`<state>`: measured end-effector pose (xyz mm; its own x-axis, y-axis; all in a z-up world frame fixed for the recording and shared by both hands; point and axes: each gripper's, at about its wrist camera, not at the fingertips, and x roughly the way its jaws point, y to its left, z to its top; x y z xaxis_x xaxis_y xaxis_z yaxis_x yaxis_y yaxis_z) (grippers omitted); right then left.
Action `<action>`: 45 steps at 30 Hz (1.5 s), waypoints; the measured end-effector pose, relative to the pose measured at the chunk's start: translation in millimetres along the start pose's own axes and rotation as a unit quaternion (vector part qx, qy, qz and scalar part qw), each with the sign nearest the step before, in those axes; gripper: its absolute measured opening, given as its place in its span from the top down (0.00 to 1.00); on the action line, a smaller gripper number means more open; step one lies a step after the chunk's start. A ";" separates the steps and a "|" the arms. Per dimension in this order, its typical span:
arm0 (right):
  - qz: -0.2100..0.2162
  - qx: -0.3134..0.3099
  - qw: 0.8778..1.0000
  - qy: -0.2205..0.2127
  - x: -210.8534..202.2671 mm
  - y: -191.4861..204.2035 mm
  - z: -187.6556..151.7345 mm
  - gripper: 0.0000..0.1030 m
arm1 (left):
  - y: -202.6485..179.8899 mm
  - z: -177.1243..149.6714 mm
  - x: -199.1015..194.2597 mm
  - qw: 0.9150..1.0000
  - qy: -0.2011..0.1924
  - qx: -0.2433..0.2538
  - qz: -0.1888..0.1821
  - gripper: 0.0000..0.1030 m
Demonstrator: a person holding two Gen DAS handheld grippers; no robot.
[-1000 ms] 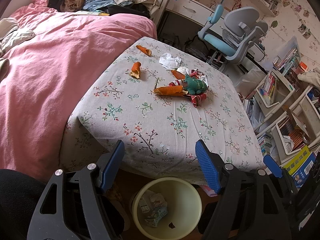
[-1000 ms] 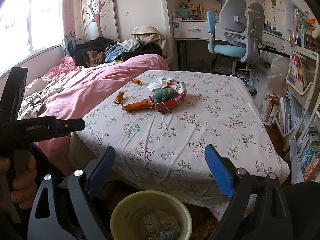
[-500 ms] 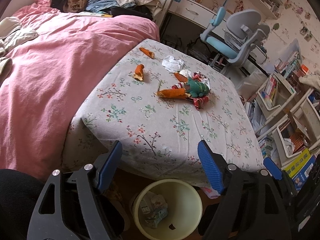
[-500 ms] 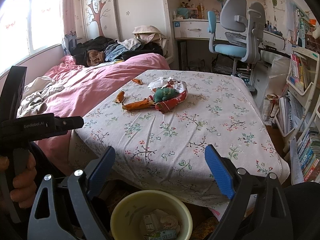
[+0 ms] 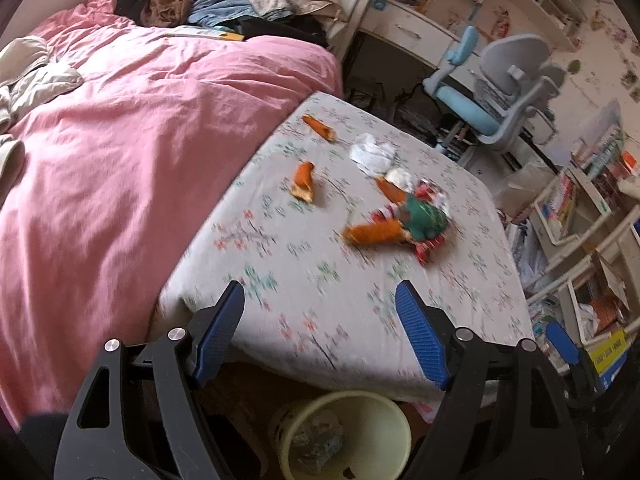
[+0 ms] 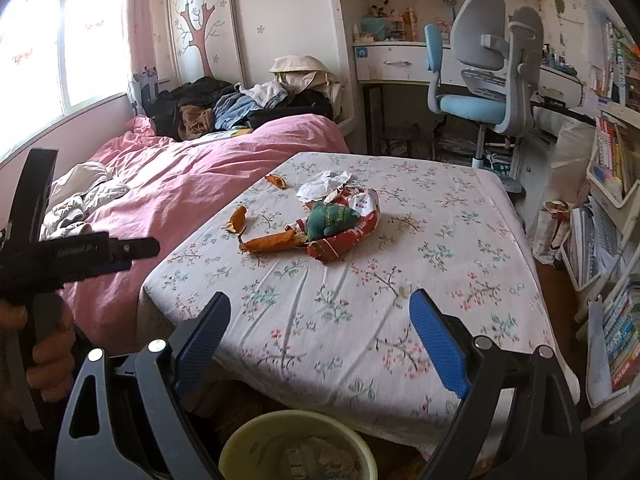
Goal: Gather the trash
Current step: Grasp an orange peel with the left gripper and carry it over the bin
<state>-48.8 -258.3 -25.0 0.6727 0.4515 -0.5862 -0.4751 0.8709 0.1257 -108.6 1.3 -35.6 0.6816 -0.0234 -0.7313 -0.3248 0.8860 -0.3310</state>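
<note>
- The table (image 6: 400, 264), under a cloth printed with flowers, is the landmark; all the loose trash lies on its top, toward the far half.
- The red wrapper (image 6: 348, 236) lies crumpled near the table's middle, with a green crumpled piece (image 6: 330, 218) resting on it.
- A long orange peel (image 6: 272, 244) touches the wrapper's near-left edge; a curled orange peel (image 6: 237, 219) lies apart, further toward the table's left edge; a small far peel (image 6: 276, 181) sits near the far-left corner.
- A white crumpled tissue (image 6: 324, 185) lies just behind the wrapper.
- The wrapper carries a white label patch, its print too small to read.
- The pale yellow bin (image 5: 348, 436) stands on the floor against the table's near edge, already holding crumpled scraps.
- The left gripper (image 5: 320, 332) hovers above the bin and the table's near edge, jaws spread wide, holding nothing; this view is blurred.
- The right gripper (image 6: 320, 344) hangs over the same near edge, jaws also wide and empty.
- Nothing stands between the grippers and the trash but bare cloth.
- A pink bedcover (image 6: 180, 184) presses against the table's left side; clothes are piled beyond.
- A blue and grey chair (image 6: 480, 88) stands behind the table's far-right corner; bookshelves (image 6: 612, 280) line its right side.
- The white lettering on the left tool's body, seen in the right wrist view, is too blurred to read.
</note>
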 end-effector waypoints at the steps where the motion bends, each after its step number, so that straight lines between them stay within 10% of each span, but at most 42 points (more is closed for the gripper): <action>1: 0.002 0.001 1.000 0.001 3.0 -1.4 0.9 0.16 | 4.3 9.7 6.7 1.000 0.002 -0.007 0.009 0.28; 11: 0.057 -0.026 0.997 0.034 38.8 16.6 3.6 0.16 | 5.6 85.3 88.9 0.997 0.036 0.008 0.065 0.28; 22: 0.101 -0.259 0.959 0.054 109.8 72.9 46.4 0.21 | 1.8 113.6 166.2 0.990 0.107 0.034 0.082 0.30; 31: 0.104 -0.323 0.932 0.127 183.5 82.3 45.7 0.45 | -18.3 114.0 182.1 0.979 0.117 0.120 0.114 0.67; 37: 0.117 -0.296 0.940 0.125 179.9 80.5 52.7 0.79 | -10.3 121.3 181.6 0.984 0.132 0.095 0.072 0.83; 45: 0.177 -0.179 0.964 0.083 122.3 62.9 64.6 0.83 | -7.7 126.1 154.6 0.992 0.106 0.067 0.023 0.85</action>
<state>40.2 -135.7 -37.2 0.3456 0.6455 -0.6811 -0.8439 0.5312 0.0752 81.9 49.3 -70.8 0.5098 -0.0649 -0.8578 -0.2526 0.9419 -0.2214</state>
